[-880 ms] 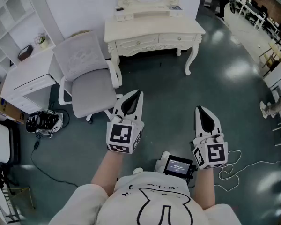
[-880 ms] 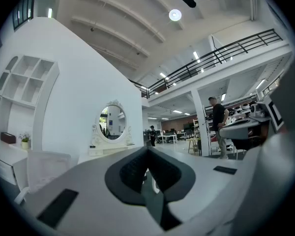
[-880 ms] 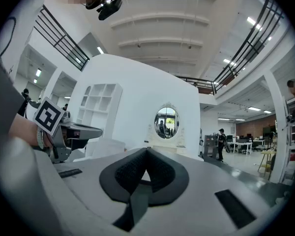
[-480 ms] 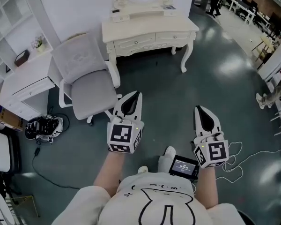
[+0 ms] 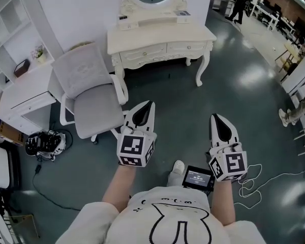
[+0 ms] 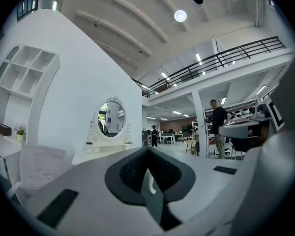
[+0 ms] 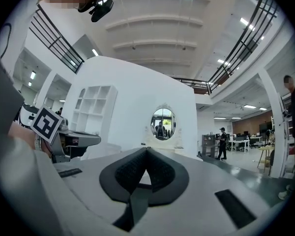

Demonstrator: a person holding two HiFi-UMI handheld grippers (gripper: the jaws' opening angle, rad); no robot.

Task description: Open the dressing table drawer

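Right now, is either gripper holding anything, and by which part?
Nothing is held: the left gripper and the right gripper are both shut on nothing, well apart from the dressing table ahead.

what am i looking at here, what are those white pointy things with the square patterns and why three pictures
A person holds a hand-held gripper in each hand: the left gripper and the right gripper. The patterned cubes are part of them. The head view comes from a camera on the person's head, looking down. The other two come from cameras riding on each gripper, looking along its jaws. Both are shut and hold nothing. Ahead stands a cream dressing table, its drawers closed, with a grey chair beside it.
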